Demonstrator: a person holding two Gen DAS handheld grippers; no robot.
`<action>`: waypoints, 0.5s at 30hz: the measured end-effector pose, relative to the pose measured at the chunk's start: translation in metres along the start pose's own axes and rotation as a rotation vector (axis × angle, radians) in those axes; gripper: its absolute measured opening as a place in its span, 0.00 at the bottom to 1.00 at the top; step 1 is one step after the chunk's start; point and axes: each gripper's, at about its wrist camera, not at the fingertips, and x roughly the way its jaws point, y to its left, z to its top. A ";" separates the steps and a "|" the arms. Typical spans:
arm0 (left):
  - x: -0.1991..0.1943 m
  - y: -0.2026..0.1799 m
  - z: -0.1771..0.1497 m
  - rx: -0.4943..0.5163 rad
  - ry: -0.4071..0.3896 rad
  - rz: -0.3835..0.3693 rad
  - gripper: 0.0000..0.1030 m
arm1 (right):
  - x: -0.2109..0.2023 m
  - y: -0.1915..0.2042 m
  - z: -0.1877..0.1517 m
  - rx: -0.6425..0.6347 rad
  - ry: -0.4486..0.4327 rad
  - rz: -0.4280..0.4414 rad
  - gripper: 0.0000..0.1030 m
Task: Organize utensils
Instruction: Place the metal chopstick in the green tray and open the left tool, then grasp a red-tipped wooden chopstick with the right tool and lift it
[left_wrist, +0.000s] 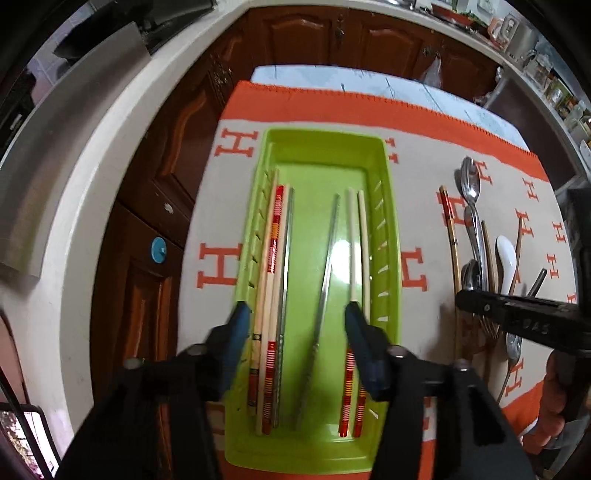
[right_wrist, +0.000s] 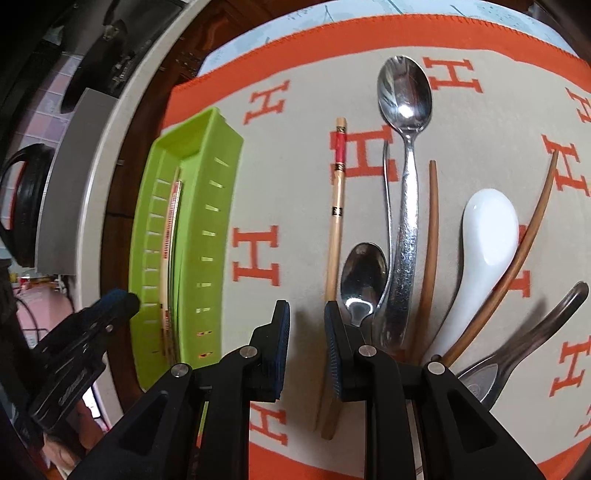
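A green tray (left_wrist: 321, 147) holds several chopsticks: a wooden and red-striped group (left_wrist: 273, 236) on its left and pale ones (left_wrist: 358, 240) with a metal one on its right. My left gripper (left_wrist: 295, 314) is open and empty above the tray's near half. The tray also shows in the right wrist view (right_wrist: 221, 155). My right gripper (right_wrist: 306, 314) is open and empty, low over the cloth, with a wooden red-banded chopstick (right_wrist: 338, 206) just past its right finger. Beside it lie a large steel spoon (right_wrist: 404, 122), a small spoon (right_wrist: 362, 277), brown chopsticks (right_wrist: 430, 236) and a white ceramic spoon (right_wrist: 487, 229).
An orange-bordered cloth with H marks (left_wrist: 221, 266) covers the table. Wooden cabinets (left_wrist: 155, 158) and a white counter edge (left_wrist: 74, 206) lie to the left. A dark utensil handle (right_wrist: 546, 325) lies at the far right of the pile.
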 end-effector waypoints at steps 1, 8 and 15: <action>-0.003 0.002 -0.001 -0.008 -0.010 0.000 0.53 | 0.003 0.001 0.000 -0.001 0.002 -0.016 0.19; -0.017 0.020 -0.012 -0.066 -0.052 0.045 0.69 | 0.020 0.012 -0.001 -0.019 0.012 -0.110 0.19; -0.023 0.049 -0.034 -0.178 -0.062 -0.002 0.70 | 0.028 0.035 -0.009 -0.087 -0.038 -0.237 0.15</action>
